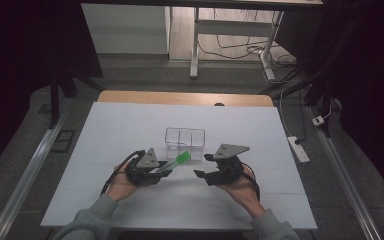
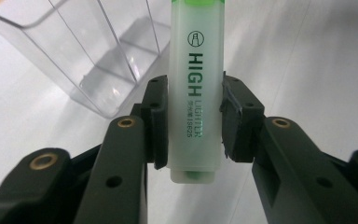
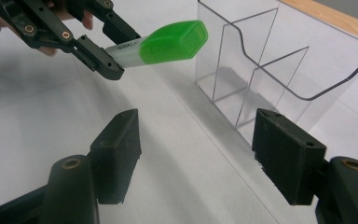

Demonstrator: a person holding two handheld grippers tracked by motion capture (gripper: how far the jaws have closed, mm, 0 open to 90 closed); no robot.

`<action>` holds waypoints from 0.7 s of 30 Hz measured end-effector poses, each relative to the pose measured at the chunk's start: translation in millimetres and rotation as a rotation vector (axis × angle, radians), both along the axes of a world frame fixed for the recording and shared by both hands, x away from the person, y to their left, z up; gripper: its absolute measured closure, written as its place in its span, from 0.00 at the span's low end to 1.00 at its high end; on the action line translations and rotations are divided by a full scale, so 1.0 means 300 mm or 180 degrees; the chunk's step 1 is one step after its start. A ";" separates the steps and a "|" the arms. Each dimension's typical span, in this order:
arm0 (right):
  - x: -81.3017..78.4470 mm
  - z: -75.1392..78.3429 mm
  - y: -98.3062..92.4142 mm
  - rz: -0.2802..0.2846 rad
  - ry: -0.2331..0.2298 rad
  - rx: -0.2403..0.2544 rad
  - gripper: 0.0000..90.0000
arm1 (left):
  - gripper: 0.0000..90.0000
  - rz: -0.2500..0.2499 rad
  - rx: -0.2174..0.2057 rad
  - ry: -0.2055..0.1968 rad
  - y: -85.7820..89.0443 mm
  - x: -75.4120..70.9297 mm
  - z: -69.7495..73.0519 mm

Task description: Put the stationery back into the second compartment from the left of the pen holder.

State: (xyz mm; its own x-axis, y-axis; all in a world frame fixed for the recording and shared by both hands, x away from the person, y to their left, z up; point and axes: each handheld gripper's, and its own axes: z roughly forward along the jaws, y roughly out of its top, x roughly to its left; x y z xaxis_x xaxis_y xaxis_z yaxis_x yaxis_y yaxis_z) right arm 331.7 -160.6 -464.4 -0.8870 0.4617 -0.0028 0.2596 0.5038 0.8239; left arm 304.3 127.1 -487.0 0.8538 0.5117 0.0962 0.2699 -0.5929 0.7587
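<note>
We've got the green highlighter (image 2: pixel 196 93) pinched mid-barrel in the left gripper (image 1: pixel 152 170), cap end aimed at the clear divided organizer (image 1: pixel 185 144) just beyond it. The right gripper (image 3: pixel 196 158) is spread, nothing between its jaws — keep it off to the side. Tip the highlighter upright over one compartment, lower, then release.

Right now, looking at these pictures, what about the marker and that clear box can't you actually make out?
- Highlighter cap: left gripper view, cut off by the top edge.
- Its small print under "HIGH": same view, too small and blurred to read.
- Clear plastic organizer: right gripper view, far side cut off by the right edge.
- Organizer's inside: high view, too small to tell whether anything lies in it.
</note>
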 end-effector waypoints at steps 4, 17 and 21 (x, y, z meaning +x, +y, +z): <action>-0.004 0.003 0.005 0.0012 -0.0011 0.0093 0.34 | 0.73 -0.0017 -0.0095 -0.0020 -0.003 -0.004 0.003; -0.010 -0.013 0.032 0.0093 0.0069 0.0228 0.30 | 0.73 -0.0135 -0.0122 -0.0075 -0.043 -0.017 -0.008; -0.012 -0.019 0.040 0.0095 0.0109 0.0263 0.30 | 0.73 -0.0178 -0.0146 -0.0121 -0.067 -0.026 -0.017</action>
